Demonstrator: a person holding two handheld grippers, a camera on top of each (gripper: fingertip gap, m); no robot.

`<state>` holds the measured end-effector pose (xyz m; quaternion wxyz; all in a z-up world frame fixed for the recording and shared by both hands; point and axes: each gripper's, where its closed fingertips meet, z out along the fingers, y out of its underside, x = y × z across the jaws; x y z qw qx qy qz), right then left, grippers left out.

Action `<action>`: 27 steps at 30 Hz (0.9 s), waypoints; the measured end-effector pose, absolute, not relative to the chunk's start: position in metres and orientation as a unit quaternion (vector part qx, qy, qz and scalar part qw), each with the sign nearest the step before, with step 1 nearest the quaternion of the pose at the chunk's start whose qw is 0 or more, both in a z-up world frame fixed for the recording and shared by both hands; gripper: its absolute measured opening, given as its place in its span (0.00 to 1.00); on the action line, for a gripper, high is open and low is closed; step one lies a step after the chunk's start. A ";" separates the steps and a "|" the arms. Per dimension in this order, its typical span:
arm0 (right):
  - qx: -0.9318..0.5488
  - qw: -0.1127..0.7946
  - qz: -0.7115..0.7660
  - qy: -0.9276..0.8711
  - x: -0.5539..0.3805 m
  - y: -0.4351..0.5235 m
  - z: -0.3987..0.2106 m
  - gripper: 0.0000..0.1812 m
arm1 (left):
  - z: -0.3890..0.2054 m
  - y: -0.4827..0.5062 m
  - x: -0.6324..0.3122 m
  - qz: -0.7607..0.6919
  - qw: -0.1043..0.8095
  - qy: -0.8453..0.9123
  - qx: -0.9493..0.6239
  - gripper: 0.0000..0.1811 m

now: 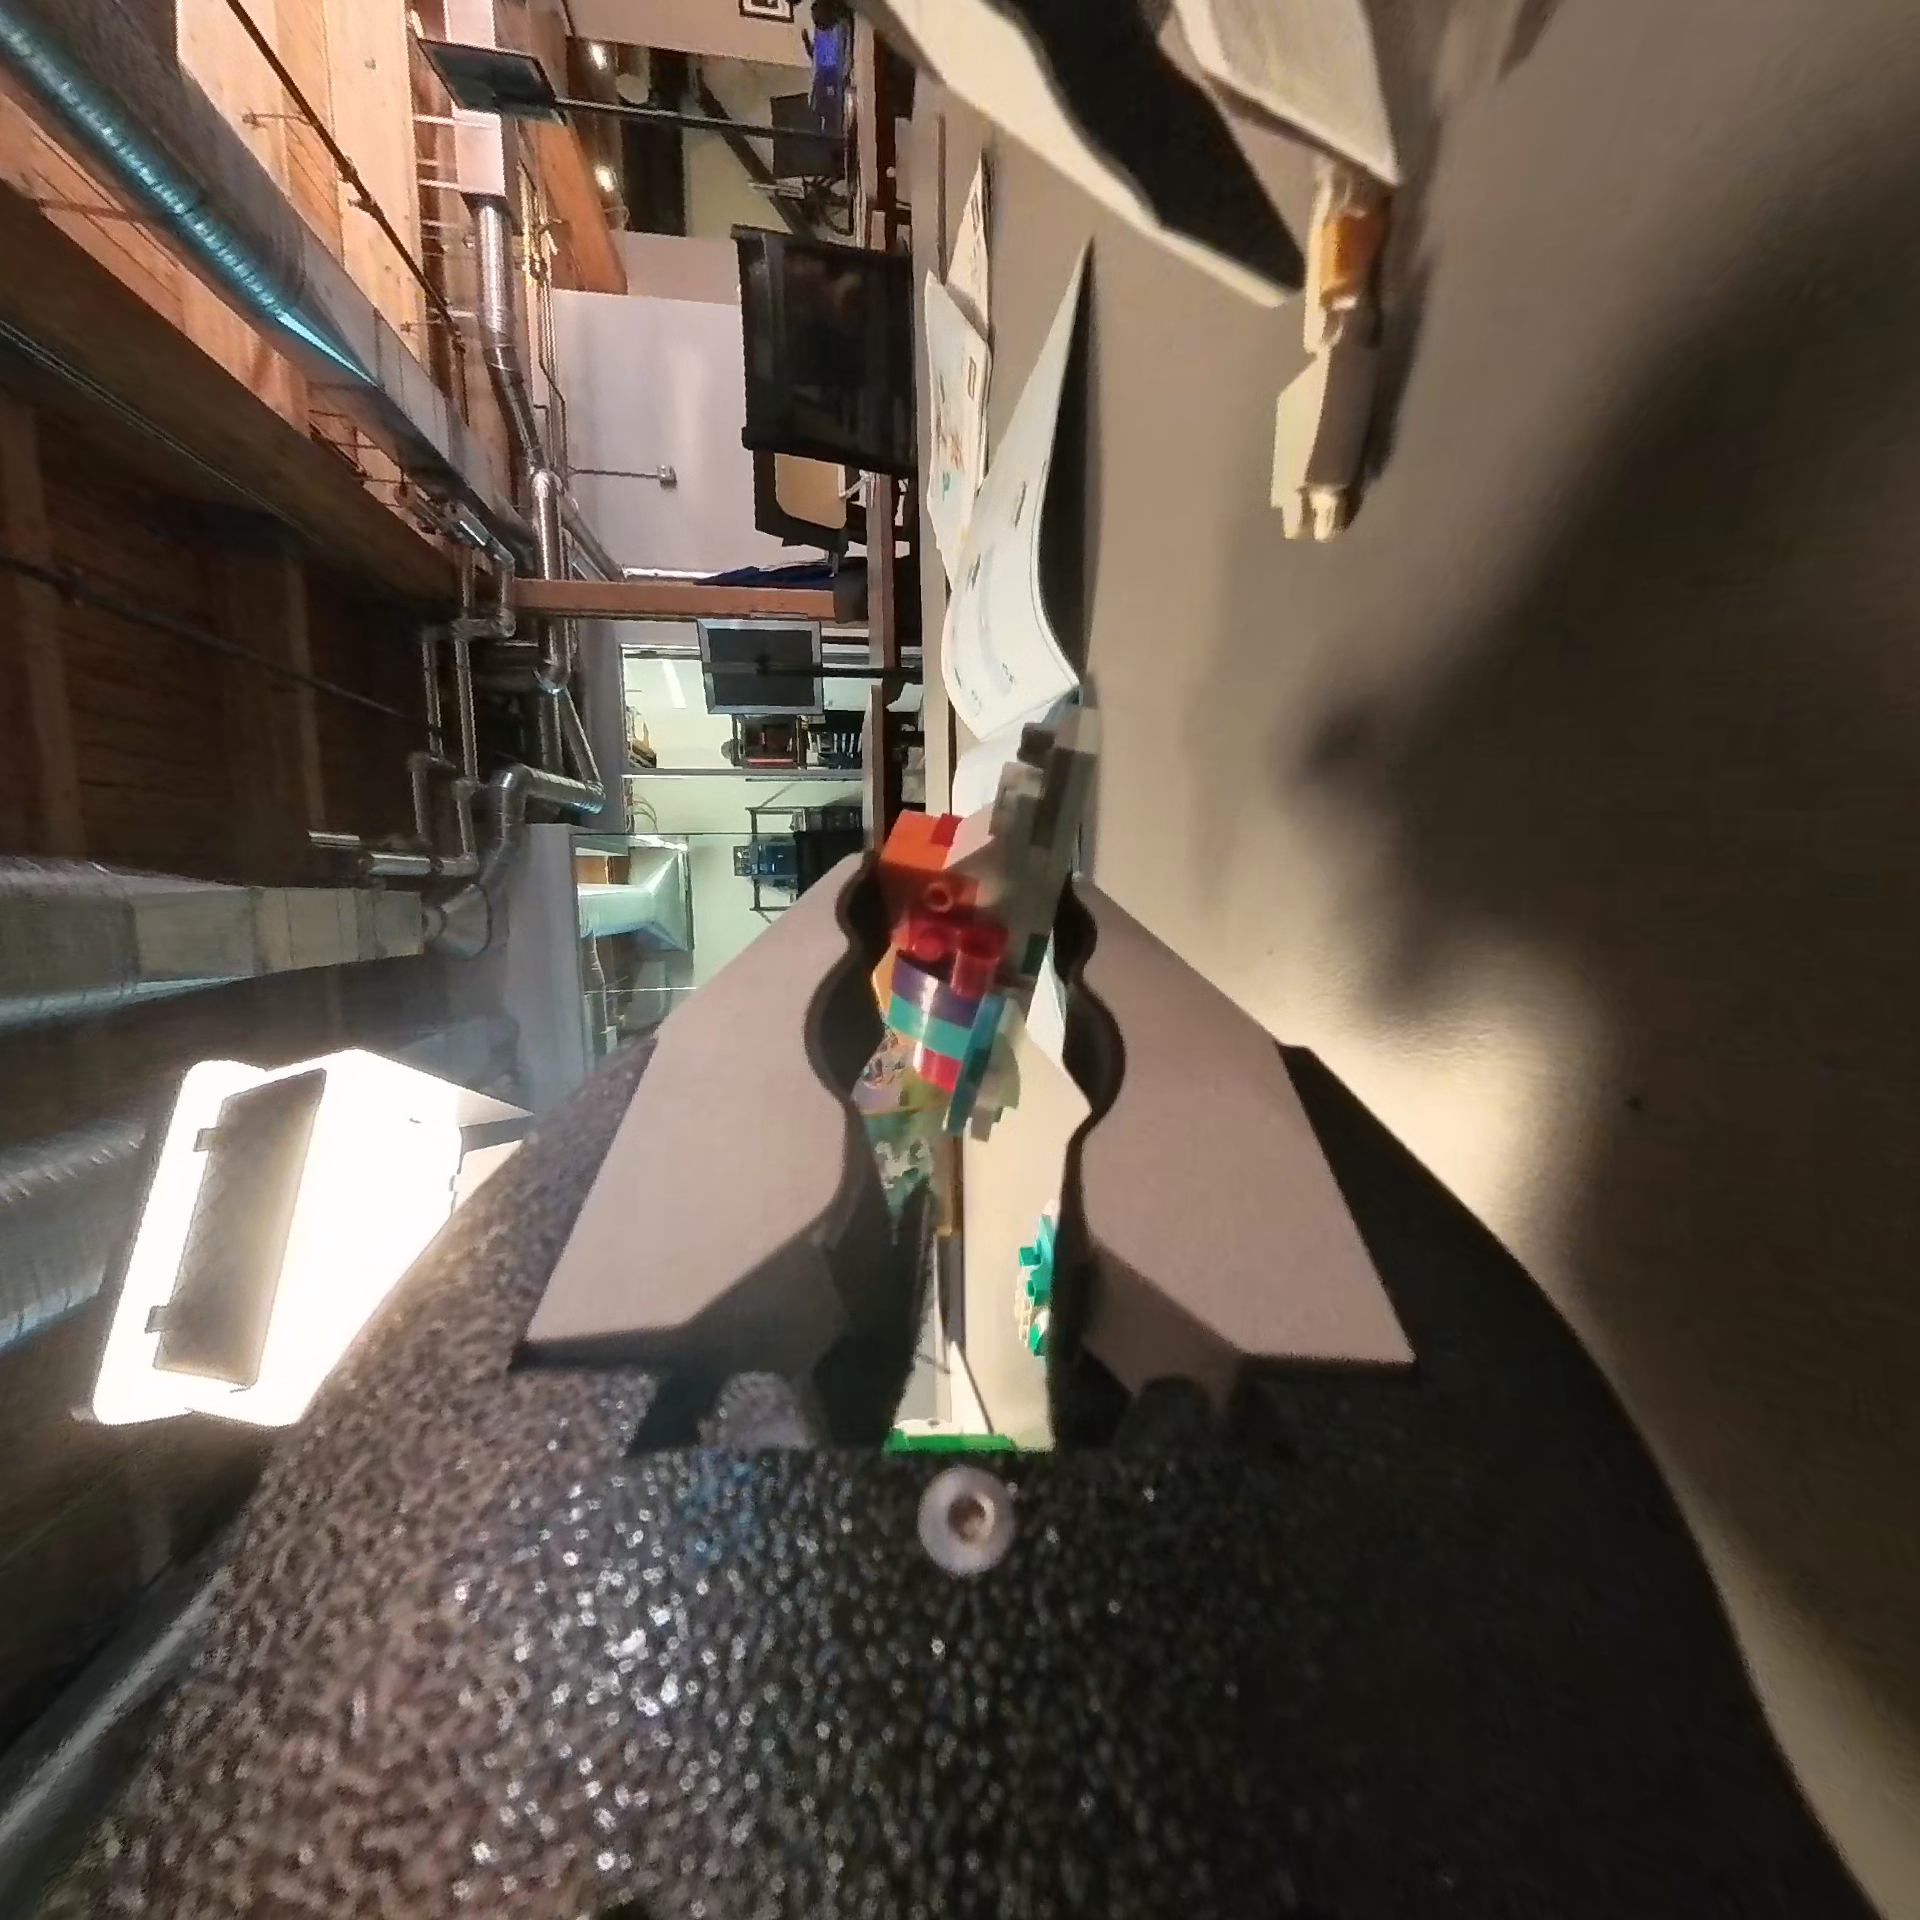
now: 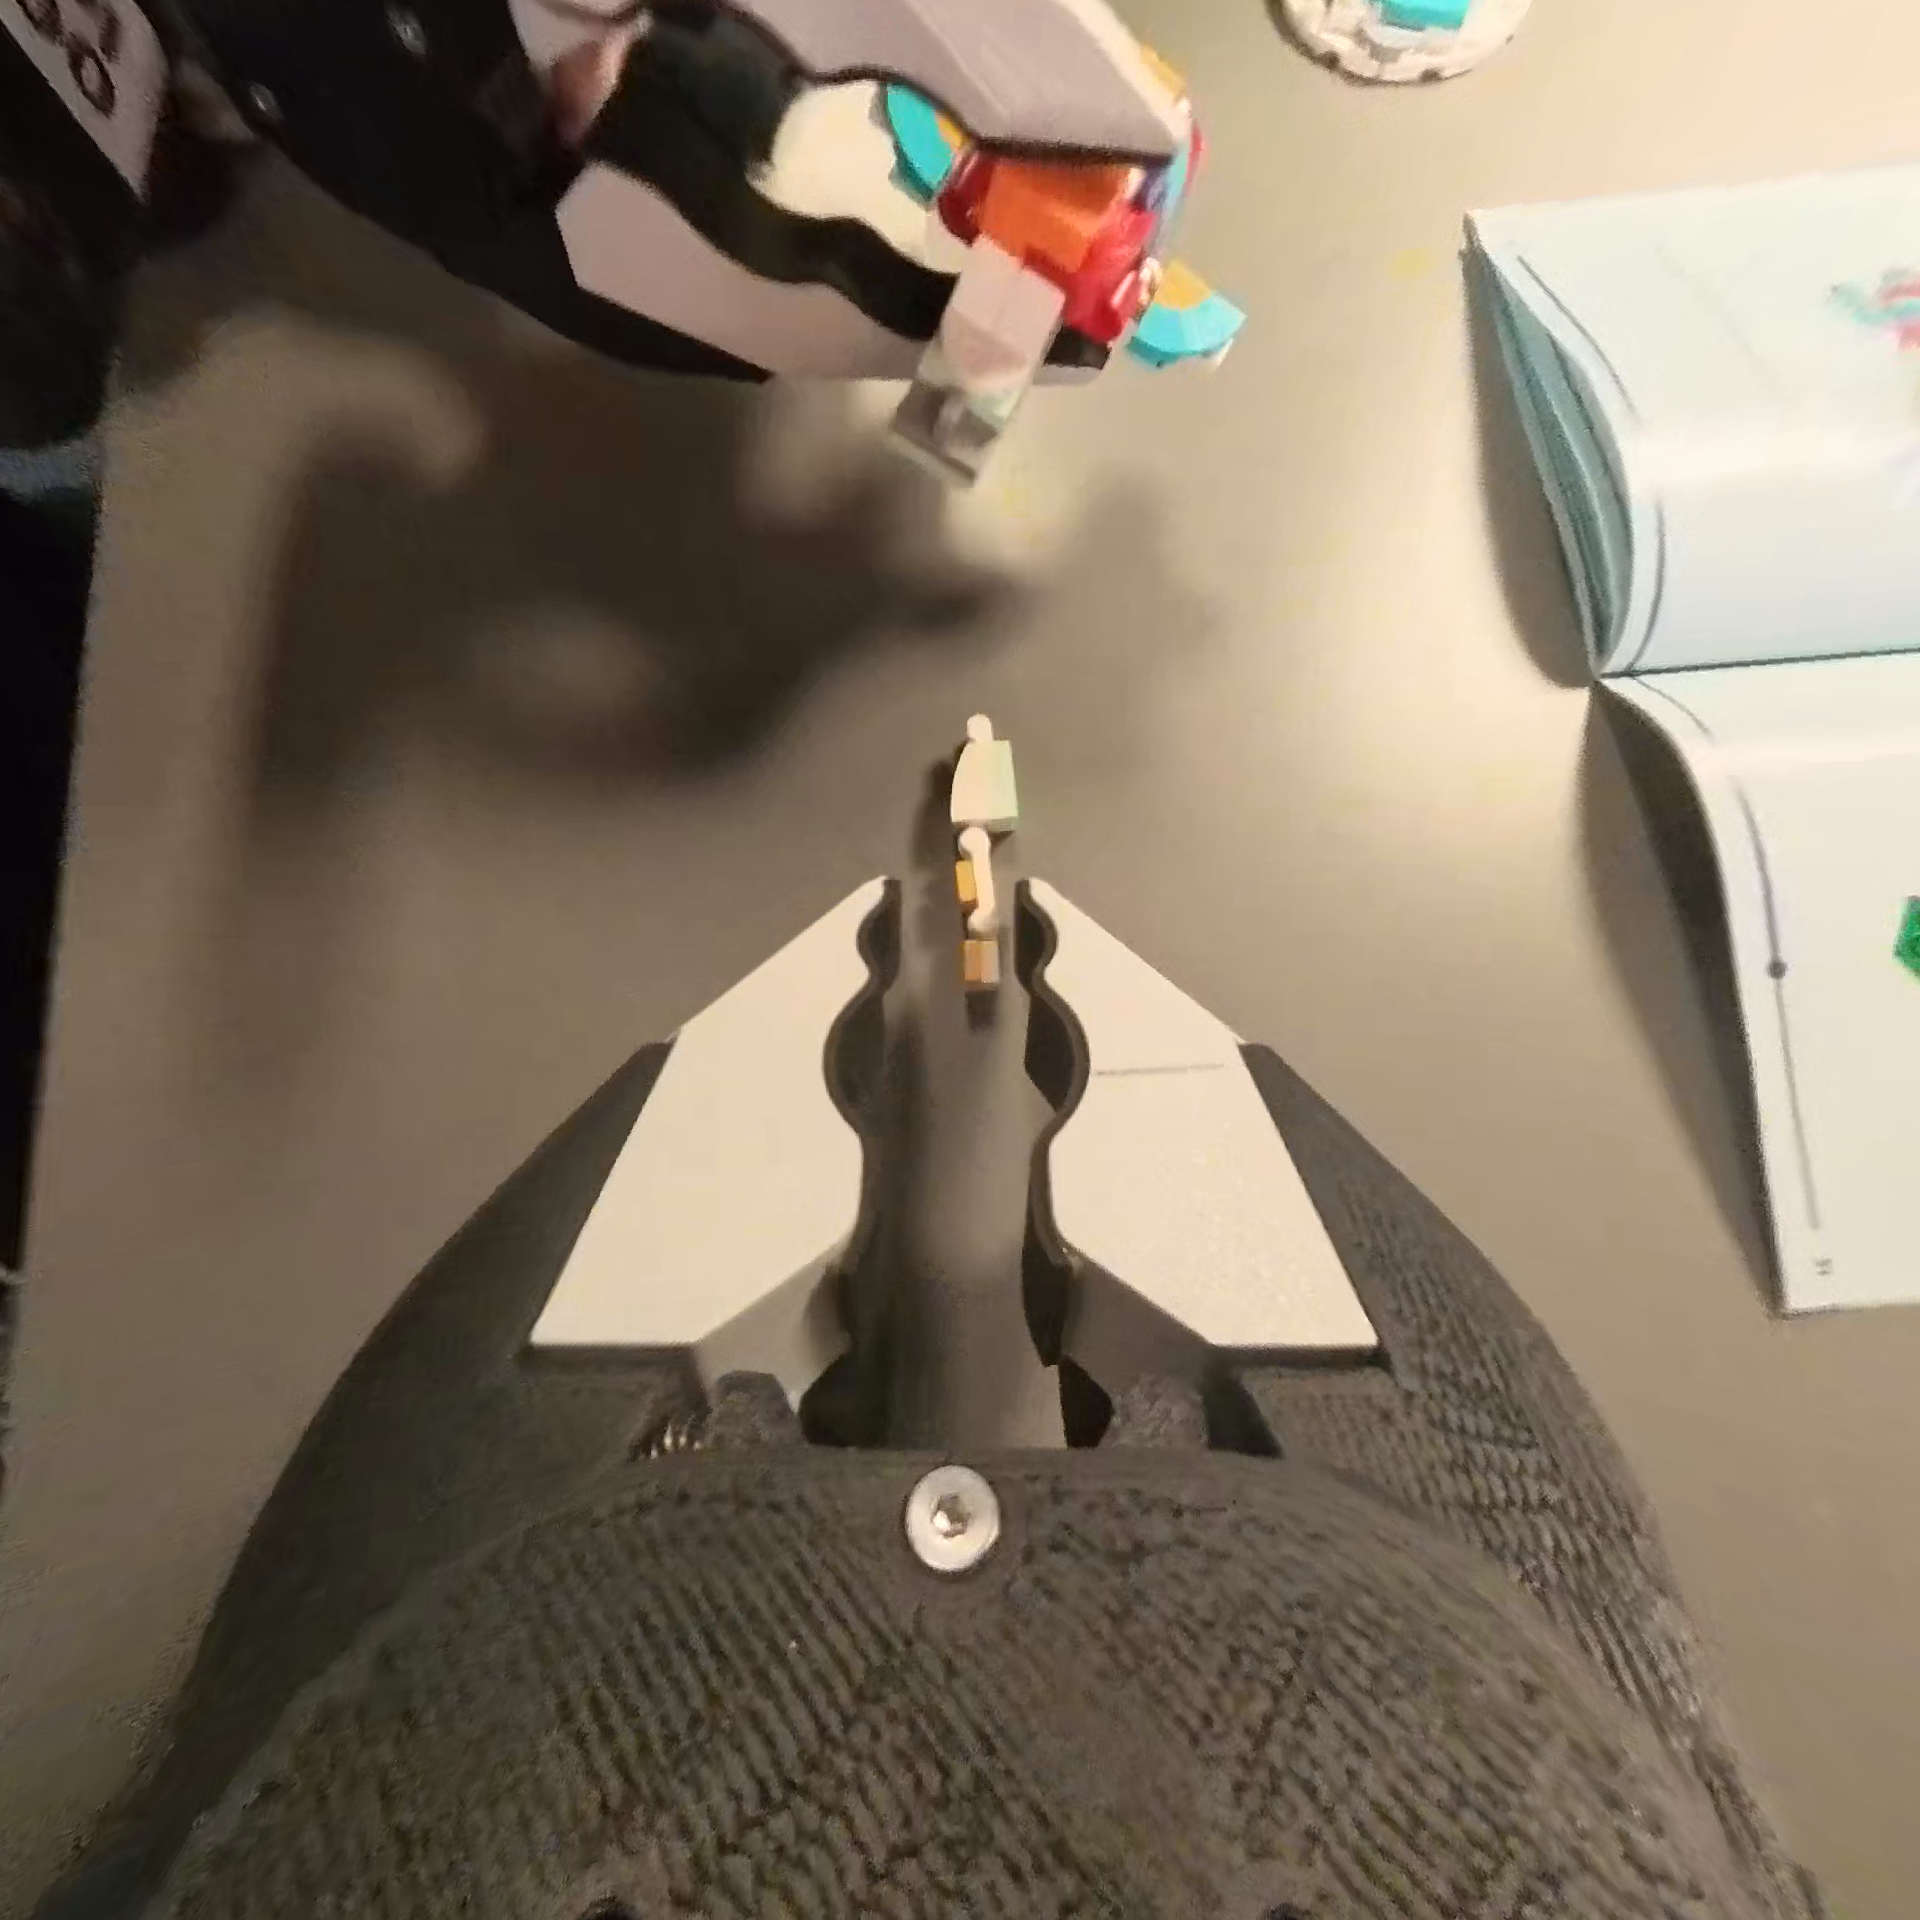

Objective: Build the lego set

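Note:
My left gripper (image 1: 971, 883) is shut on a colourful lego assembly (image 1: 956, 966) of orange, red, teal and grey bricks, and holds it above the grey table (image 1: 1558, 935). A grey part sticks out past the fingertips. The assembly (image 2: 1039, 229) and the left gripper (image 2: 1081, 239) also show at the top of the right wrist view. My right gripper (image 2: 958, 883) is open, low over the table (image 2: 416, 935). A small white and tan piece (image 2: 982, 862) lies lengthwise between its fingertips and reaches past them. That piece (image 1: 1335, 353) also shows in the left wrist view, by the right gripper (image 1: 1247, 208).
An open instruction booklet (image 2: 1714, 436) lies at the right of the table; it also shows in the left wrist view (image 1: 1013, 540). A round dish (image 2: 1382, 47) with teal pieces sits at the far edge. Small teal and white loose pieces (image 1: 1039, 1262) lie on the table under the left gripper. My right fingertips sit around 11 cm from my left ones.

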<state>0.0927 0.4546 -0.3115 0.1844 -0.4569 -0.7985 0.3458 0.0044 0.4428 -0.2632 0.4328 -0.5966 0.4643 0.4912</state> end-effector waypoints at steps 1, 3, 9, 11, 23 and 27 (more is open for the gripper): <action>-0.444 0.197 0.322 -0.812 0.094 0.455 -0.314 0.08 | -0.263 0.443 0.005 0.489 0.434 0.464 -0.598 0.16; -0.397 0.245 0.272 -0.842 0.093 0.454 -0.314 0.06 | -0.263 0.443 0.006 0.484 0.437 0.463 -0.600 0.16; -0.085 0.447 -0.009 -0.891 0.087 0.448 -0.304 0.02 | -0.264 0.443 0.007 0.478 0.440 0.463 -0.603 0.16; 0.018 0.471 -0.092 -0.877 0.087 0.442 -0.304 0.03 | -0.264 0.443 0.007 0.477 0.442 0.462 -0.603 0.16; 0.158 0.426 -0.141 -0.880 0.099 0.428 -0.312 0.04 | -0.267 0.443 0.006 0.473 0.440 0.465 -0.606 0.16; 0.118 0.404 -0.105 -0.901 0.103 0.428 -0.309 0.09 | -0.266 0.442 0.007 0.472 0.441 0.465 -0.605 0.16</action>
